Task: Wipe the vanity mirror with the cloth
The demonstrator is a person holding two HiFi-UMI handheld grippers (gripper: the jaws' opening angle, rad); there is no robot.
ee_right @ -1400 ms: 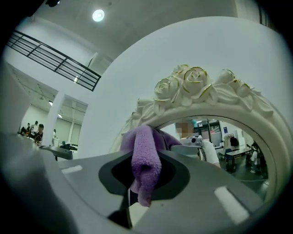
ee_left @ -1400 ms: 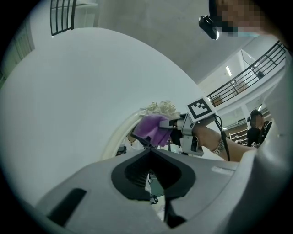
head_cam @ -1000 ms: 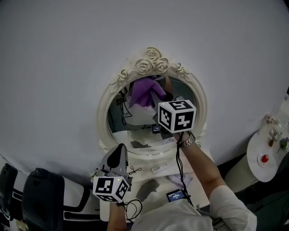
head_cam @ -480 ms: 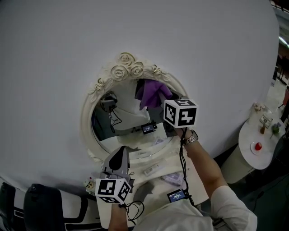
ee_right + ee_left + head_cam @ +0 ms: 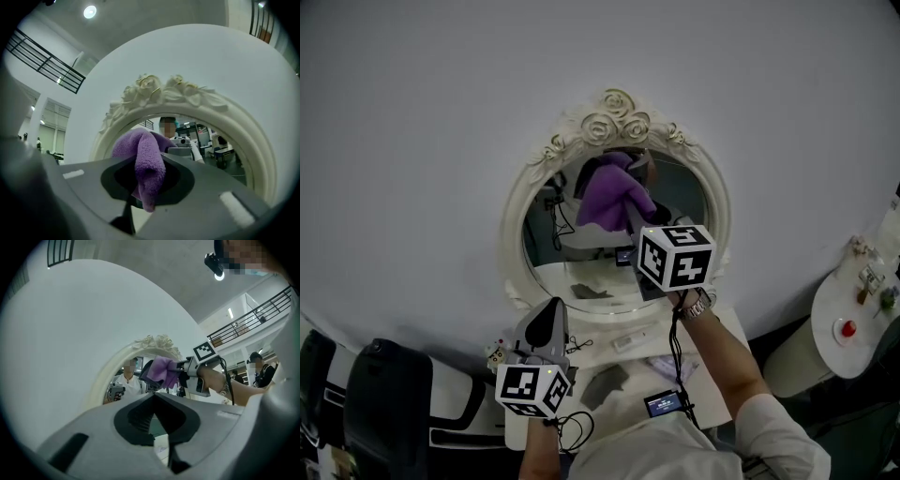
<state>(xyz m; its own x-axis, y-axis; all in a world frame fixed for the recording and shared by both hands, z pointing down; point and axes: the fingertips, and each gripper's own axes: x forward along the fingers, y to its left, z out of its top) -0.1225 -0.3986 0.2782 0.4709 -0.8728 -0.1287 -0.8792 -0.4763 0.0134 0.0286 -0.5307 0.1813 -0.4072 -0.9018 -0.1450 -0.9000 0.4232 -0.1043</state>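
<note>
An oval vanity mirror in a cream frame with carved roses (image 5: 617,120) hangs on the white wall. My right gripper (image 5: 635,218) is shut on a purple cloth (image 5: 612,198) and presses it against the upper middle of the glass. In the right gripper view the cloth (image 5: 149,169) bulges out between the jaws, below the mirror frame (image 5: 161,95). My left gripper (image 5: 551,309) hovers low over the vanity top, shut and holding nothing. In the left gripper view it (image 5: 153,397) looks up at the cloth (image 5: 162,371) and the mirror frame (image 5: 154,342).
A white vanity top (image 5: 718,330) below the mirror carries a small screen device (image 5: 664,404), a grey scrap (image 5: 605,381) and a white tube (image 5: 627,343). A round white side table (image 5: 831,305) stands at the right. A dark seat (image 5: 389,408) sits lower left.
The cloth slid to the right side of the glass and has come back toward the upper middle. The head view swung with it. The left gripper stayed put.
</note>
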